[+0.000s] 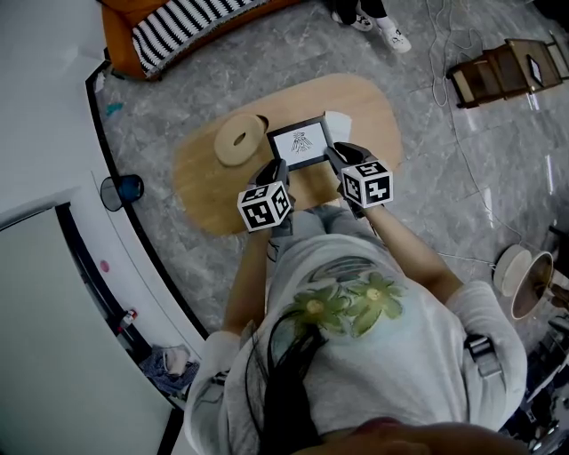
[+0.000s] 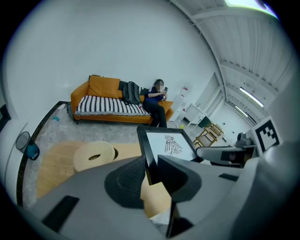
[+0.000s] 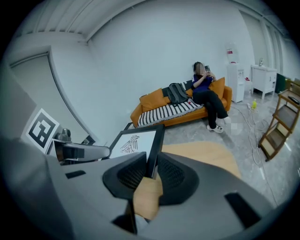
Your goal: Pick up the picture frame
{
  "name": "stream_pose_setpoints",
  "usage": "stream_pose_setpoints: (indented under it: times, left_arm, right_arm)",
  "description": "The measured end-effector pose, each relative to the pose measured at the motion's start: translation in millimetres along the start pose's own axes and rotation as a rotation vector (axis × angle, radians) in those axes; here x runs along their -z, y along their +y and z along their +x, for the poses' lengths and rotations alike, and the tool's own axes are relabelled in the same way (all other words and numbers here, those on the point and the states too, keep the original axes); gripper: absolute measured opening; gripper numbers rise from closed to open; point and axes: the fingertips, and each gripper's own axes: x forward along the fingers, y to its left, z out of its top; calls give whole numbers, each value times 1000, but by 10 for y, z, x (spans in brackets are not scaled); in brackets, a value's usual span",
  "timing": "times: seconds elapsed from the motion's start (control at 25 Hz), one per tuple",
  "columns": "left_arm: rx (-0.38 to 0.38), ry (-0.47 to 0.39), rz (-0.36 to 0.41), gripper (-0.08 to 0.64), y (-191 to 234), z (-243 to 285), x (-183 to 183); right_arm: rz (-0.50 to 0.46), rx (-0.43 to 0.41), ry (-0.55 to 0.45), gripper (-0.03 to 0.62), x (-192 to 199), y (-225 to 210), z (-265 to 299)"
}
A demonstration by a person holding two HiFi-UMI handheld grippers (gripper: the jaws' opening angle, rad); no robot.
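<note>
A black picture frame (image 1: 301, 142) with a bird drawing on white hangs above the oval wooden table (image 1: 197, 178), held from both sides. My left gripper (image 1: 274, 169) is shut on the frame's left edge; in the left gripper view its pads pinch the black border of the frame (image 2: 166, 143). My right gripper (image 1: 335, 156) is shut on the right edge, and in the right gripper view the frame (image 3: 138, 143) stands between its jaws (image 3: 151, 173). The frame tilts up toward me, off the tabletop.
A roll of beige tape (image 1: 240, 139) lies on the table left of the frame. An orange sofa with a striped cushion (image 1: 182, 27) and a seated person (image 3: 206, 93) are beyond. A wooden rack (image 1: 507, 69) stands at the right, a blue cup (image 1: 129, 188) at the left.
</note>
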Motion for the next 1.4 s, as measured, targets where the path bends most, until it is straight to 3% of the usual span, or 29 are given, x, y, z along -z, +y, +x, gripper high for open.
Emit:
stream_pose_setpoints:
  times: [0.24, 0.64, 1.4]
  left_arm:
    - [7, -65, 51, 93, -161, -186, -228]
    - [31, -153, 116, 94, -400, -443, -521]
    - [26, -214, 166, 94, -677, -649, -822]
  right_arm:
    - [-134, 33, -70, 84, -283, 101, -226]
    - [-131, 16, -169, 83, -566, 181, -555]
    - [-154, 14, -255, 80, -892, 200, -884]
